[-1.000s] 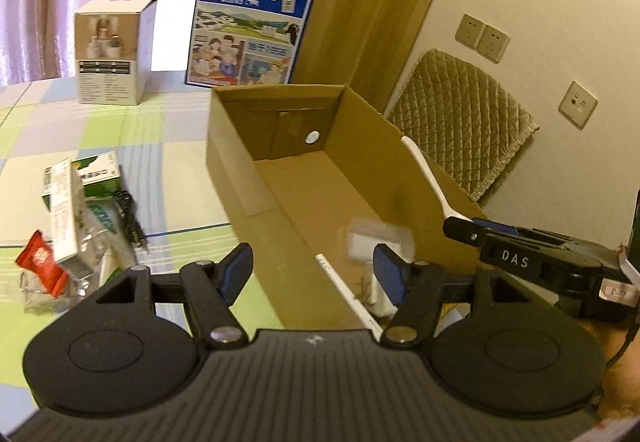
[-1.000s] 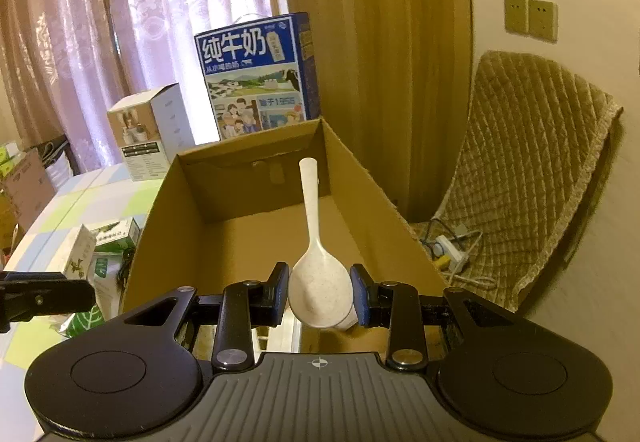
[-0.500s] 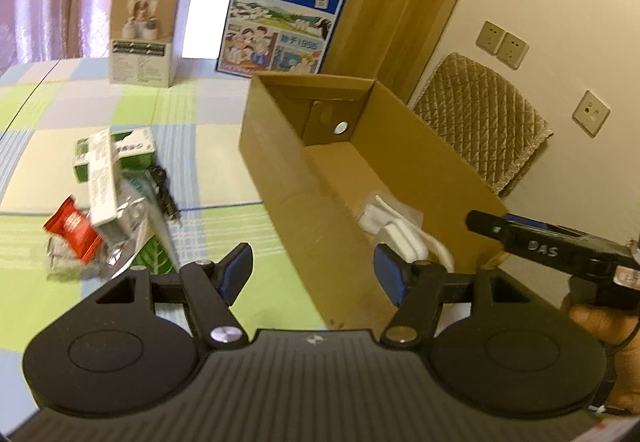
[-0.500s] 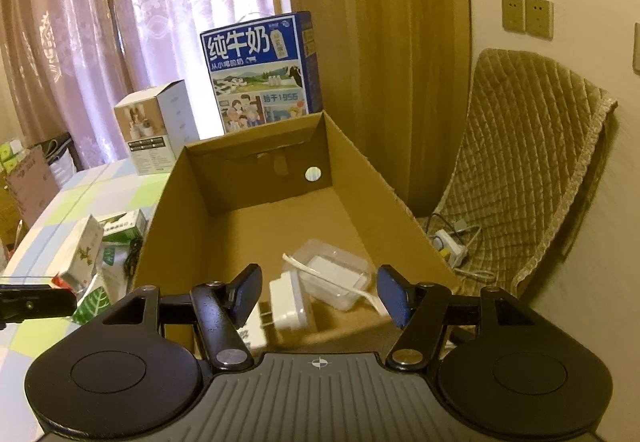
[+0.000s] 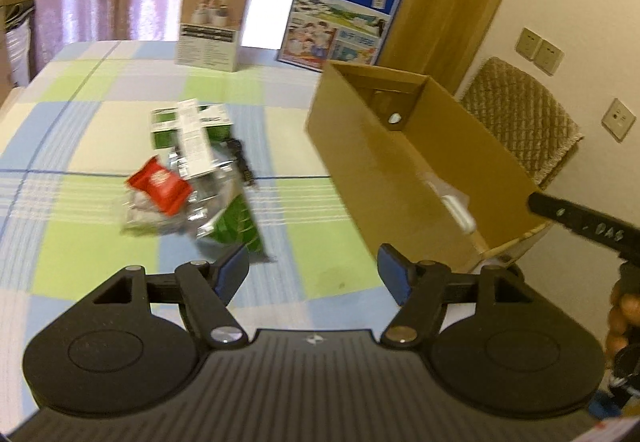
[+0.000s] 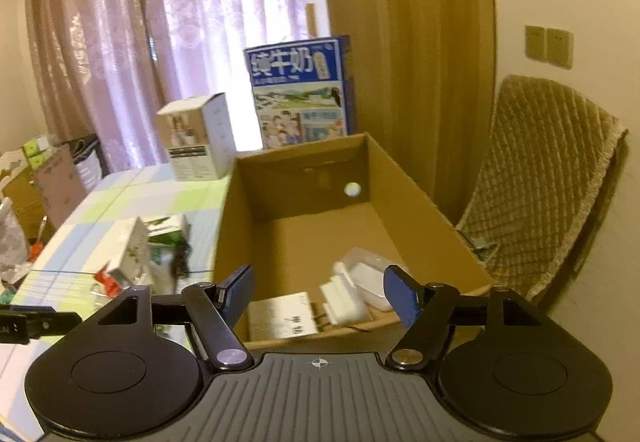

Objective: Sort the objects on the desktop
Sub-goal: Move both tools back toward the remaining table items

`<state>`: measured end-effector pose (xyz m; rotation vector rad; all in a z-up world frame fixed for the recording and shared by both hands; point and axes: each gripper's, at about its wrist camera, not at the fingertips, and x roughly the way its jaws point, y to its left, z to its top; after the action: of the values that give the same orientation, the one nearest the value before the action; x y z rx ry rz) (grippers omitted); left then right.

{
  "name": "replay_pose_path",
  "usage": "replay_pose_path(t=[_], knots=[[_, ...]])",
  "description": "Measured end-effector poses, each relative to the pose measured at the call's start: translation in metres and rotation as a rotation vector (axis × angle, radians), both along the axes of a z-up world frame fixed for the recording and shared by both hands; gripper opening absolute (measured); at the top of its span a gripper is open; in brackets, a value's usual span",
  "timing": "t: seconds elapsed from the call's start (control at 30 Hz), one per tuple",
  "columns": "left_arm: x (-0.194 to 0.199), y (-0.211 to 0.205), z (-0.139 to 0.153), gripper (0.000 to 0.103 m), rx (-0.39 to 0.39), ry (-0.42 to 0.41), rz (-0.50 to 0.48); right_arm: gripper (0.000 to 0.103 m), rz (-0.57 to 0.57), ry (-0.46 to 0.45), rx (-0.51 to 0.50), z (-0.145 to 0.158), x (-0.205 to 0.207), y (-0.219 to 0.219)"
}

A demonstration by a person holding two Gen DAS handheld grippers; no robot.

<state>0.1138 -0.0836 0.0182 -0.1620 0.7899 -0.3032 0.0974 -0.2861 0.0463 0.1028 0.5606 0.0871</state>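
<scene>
though blurred, white items low inside cardboard box, half hidden

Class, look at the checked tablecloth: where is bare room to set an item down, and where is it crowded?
Free: the cloth between the white product box and the pile of packets, and the strip between the pile and the brown cardboard box. Crowded: the pile itself and the box's near end.

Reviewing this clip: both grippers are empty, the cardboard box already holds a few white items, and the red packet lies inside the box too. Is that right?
Not quite. The red packet is not in the cardboard box; the left wrist view shows it on the checked tablecloth, in the pile left of the box. The rest holds: both grippers' jaws are opening with nothing between them, and white items lie inside.
</scene>
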Motion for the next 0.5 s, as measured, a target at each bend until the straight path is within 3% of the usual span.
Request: replay_pose_path(t=[0.5], knots=[[-0.028,0.062,-0.005,0.079,0.092,-0.002,0.122,0.078,0.191,0.014,-0.012,0.003,-0.011,0.083]])
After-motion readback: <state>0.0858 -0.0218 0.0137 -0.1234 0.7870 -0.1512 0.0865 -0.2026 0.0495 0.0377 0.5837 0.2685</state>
